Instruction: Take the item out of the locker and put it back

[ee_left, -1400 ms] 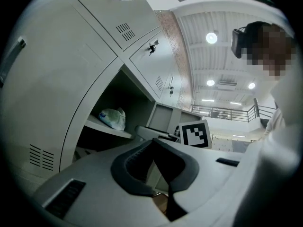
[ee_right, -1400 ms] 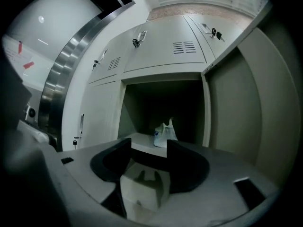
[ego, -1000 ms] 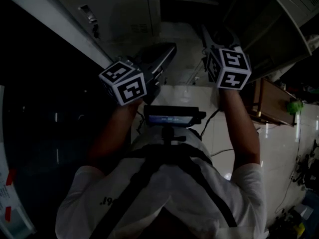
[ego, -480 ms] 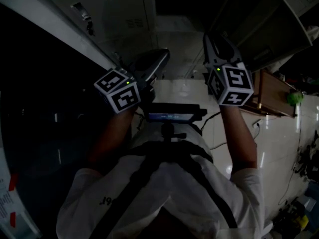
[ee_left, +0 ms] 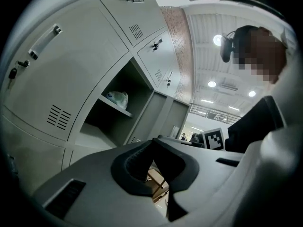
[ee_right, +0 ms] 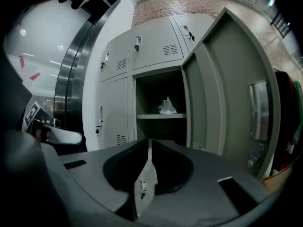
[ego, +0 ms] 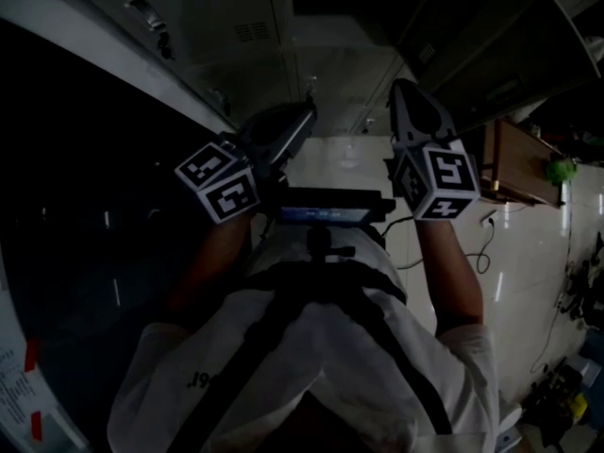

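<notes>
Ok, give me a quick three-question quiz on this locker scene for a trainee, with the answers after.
1. True or false: the grey metal locker door stands open.
2. Where does the small white item lie? A: on the floor. B: on the locker's shelf. C: on top of the lockers.
3. Fill in: in the right gripper view, that door stands to the item's ____.
Key: 1 true; 2 B; 3 right.
</notes>
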`<action>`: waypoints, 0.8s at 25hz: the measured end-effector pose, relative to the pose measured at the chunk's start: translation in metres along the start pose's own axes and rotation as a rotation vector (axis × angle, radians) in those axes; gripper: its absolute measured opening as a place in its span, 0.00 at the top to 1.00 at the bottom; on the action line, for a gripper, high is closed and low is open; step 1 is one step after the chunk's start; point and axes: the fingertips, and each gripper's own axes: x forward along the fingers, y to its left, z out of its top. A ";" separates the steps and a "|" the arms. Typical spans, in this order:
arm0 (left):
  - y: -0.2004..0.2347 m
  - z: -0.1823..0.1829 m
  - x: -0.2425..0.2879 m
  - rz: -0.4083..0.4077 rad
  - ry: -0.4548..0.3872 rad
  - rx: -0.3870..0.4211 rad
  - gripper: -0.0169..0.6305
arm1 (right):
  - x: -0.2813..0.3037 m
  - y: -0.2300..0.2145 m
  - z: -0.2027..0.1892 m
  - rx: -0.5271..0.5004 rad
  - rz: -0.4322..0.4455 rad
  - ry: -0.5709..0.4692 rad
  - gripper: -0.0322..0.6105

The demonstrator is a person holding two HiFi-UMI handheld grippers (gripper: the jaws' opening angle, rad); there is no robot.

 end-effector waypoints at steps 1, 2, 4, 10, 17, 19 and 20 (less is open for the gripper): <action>-0.001 -0.003 -0.004 -0.006 0.004 -0.012 0.97 | -0.003 0.002 -0.003 0.007 -0.001 0.006 0.93; -0.002 -0.006 -0.007 -0.012 0.007 -0.022 0.97 | -0.006 0.004 -0.006 0.015 -0.003 0.011 0.94; -0.002 -0.010 -0.013 -0.019 0.009 -0.034 0.97 | -0.011 0.008 -0.012 0.031 -0.008 0.019 0.95; -0.010 -0.027 -0.035 -0.052 0.021 -0.075 0.97 | -0.029 0.026 -0.029 0.068 -0.015 0.041 0.95; -0.015 -0.050 -0.060 -0.060 0.049 -0.127 0.97 | -0.054 0.042 -0.058 0.102 -0.040 0.092 0.95; -0.013 -0.053 -0.065 -0.046 0.047 -0.130 0.97 | -0.060 0.044 -0.062 0.111 -0.039 0.099 0.95; -0.013 -0.053 -0.067 -0.038 0.043 -0.130 0.97 | -0.063 0.044 -0.064 0.112 -0.035 0.100 0.95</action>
